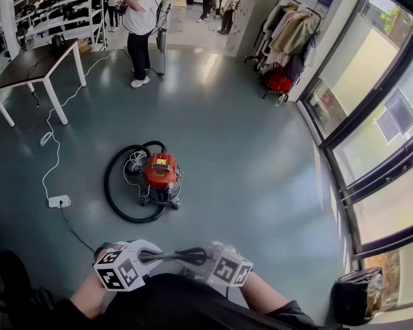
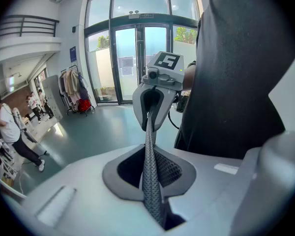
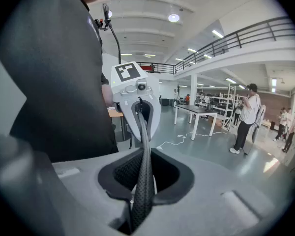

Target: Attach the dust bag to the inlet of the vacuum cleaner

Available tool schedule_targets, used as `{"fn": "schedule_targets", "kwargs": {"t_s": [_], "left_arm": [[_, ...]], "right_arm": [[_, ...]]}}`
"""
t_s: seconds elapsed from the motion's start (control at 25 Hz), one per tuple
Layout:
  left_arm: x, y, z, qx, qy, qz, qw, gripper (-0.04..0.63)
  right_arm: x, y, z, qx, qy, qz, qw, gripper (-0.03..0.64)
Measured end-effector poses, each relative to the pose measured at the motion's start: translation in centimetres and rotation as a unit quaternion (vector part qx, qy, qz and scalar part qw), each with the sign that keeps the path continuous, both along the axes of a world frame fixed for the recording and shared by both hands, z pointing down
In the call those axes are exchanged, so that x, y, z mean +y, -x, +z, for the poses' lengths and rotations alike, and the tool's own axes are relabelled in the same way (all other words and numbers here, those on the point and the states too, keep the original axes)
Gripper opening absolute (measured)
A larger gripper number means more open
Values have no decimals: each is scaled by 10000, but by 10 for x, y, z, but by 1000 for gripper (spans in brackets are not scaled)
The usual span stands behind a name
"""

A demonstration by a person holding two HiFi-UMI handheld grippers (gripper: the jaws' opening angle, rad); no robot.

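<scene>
claws: left gripper (image 2: 149, 119), right gripper (image 3: 141, 117) both pinched shut, empty | vacuum cleaner (image 1: 160, 174): on floor (image 1: 261, 170), 12 o'clock | dust bag: maybe that dark sack (image 1: 358, 295) at 4 o'clock, unsure | tip: I'd grab its collar squarely

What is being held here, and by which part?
Nothing separate: left tool and right tool face each other, their shut jaws seemingly meeting tip to tip. The red canister vacuum cleaner stands untouched.

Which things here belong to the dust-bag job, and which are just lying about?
Job: vacuum cleaner; its hose; dark woven strip, likely the dust bag, pinched by left tongs and right tongs.
Lying about: power strip; table; coat rack.
</scene>
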State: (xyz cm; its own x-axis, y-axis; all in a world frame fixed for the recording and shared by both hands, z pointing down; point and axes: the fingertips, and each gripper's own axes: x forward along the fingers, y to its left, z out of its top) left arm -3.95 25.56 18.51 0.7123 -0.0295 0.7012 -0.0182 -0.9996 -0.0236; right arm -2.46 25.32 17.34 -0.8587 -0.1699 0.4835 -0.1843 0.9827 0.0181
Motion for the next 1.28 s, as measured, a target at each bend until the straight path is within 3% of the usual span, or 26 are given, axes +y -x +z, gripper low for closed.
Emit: {"fn": "schedule_targets", "kwargs": {"t_s": [0.8, 1.28], "left_arm": [[-12, -10, 1, -71, 21, -61, 10000, 43], [-23, -51, 1, -207, 3, -133, 9997, 43]], "right_arm": [[-12, -7, -1, -205, 111, 26, 9997, 40], [-24, -50, 1, -239, 40, 38, 9997, 40]]}}
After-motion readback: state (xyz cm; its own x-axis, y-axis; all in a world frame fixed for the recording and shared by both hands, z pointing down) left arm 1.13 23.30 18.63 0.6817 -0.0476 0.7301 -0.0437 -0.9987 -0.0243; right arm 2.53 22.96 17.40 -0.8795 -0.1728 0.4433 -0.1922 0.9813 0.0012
